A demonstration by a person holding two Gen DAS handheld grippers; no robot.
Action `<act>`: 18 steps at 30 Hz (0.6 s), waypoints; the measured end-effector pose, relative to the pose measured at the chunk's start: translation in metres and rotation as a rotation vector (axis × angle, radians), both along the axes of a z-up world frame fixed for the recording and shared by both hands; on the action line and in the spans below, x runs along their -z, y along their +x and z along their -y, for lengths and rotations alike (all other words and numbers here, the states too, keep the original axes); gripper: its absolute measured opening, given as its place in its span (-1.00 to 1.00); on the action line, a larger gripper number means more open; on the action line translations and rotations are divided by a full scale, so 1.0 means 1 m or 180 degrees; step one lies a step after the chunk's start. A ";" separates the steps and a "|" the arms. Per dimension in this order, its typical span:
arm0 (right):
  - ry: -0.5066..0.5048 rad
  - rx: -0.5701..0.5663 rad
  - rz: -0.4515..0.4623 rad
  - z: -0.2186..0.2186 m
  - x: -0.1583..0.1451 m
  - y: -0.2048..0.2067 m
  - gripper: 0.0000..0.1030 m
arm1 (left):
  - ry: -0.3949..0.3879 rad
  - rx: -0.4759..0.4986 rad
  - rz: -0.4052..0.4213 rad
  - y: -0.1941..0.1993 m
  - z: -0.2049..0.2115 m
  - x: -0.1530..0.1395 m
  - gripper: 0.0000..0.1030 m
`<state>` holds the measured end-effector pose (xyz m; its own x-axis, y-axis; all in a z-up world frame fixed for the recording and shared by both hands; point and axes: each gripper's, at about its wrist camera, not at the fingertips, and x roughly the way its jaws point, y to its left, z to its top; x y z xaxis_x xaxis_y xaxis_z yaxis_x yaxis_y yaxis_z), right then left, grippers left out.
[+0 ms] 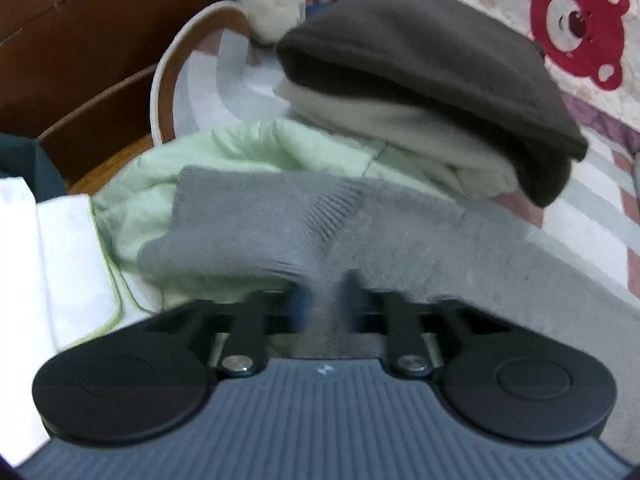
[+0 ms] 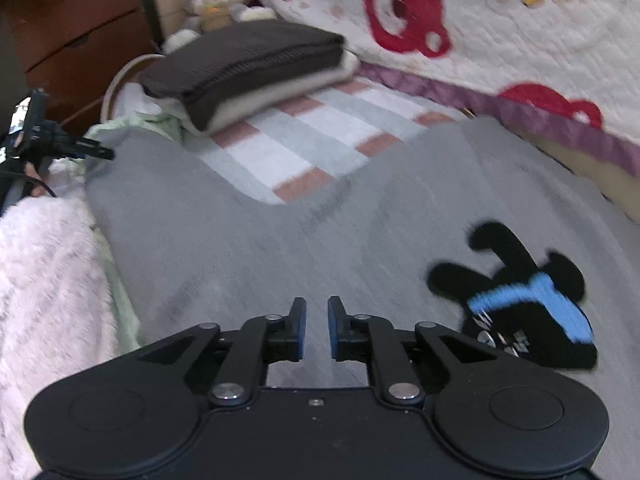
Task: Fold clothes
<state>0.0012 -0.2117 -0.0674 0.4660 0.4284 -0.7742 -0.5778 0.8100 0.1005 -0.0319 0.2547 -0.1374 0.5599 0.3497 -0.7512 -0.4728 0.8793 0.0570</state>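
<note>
A grey knitted sweater [image 2: 280,240] lies spread on the bed, with a black and blue cartoon figure [image 2: 520,308] on its front. My left gripper [image 1: 324,300] is shut on a fold of the grey sweater [image 1: 260,220] near its ribbed edge, the cloth bunched between the jaws. My right gripper [image 2: 316,328] hovers just above the sweater's middle, jaws a narrow gap apart with nothing between them. The left gripper also shows in the right wrist view [image 2: 92,150] at the sweater's far left corner.
A folded stack, dark brown on cream [image 1: 432,80], [image 2: 248,68], sits behind the sweater on the checked blanket [image 2: 312,136]. A light green garment [image 1: 224,152] lies under the sweater's left side. A bear-print quilt [image 2: 500,32] lies to the right, wooden drawers [image 2: 72,28] to the left, and a fluffy pink cloth [image 2: 44,280] at near left.
</note>
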 end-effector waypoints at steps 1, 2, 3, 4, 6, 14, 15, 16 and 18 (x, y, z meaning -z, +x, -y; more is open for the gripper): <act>-0.0010 0.0062 -0.0057 0.006 0.002 0.000 -0.66 | 0.0212 0.0027 0.0004 0.000 0.009 -0.003 -0.89; 0.0037 0.0115 -0.0184 0.012 0.003 0.001 -0.66 | 0.0424 0.0053 0.0008 0.000 0.018 -0.007 -0.89; 0.0153 0.0201 -0.0312 0.019 0.003 0.002 -0.66 | 0.0490 0.0115 0.0076 -0.001 0.026 -0.014 -0.89; 0.0268 0.0287 -0.0440 0.026 0.003 0.003 -0.66 | 0.0460 0.0190 0.0154 -0.002 0.034 -0.023 -0.89; 0.0433 0.0418 -0.0563 0.037 0.003 0.003 -0.66 | 0.0385 0.0326 0.0291 -0.004 0.049 -0.042 -0.89; 0.0522 0.0728 -0.0603 0.061 0.010 0.006 -0.66 | -0.0058 0.1313 0.0834 -0.004 0.133 -0.124 -0.89; 0.0538 0.0755 -0.0585 0.063 0.009 0.006 -0.66 | -0.0120 0.1448 0.0881 -0.005 0.146 -0.132 -0.89; 0.0554 0.0782 -0.0567 0.065 0.009 0.006 -0.66 | -0.0210 0.1585 0.0947 -0.004 0.159 -0.138 -0.89; 0.0586 0.0836 -0.0530 0.069 0.008 0.006 -0.66 | -0.0428 0.1846 0.1145 -0.001 0.182 -0.144 -0.89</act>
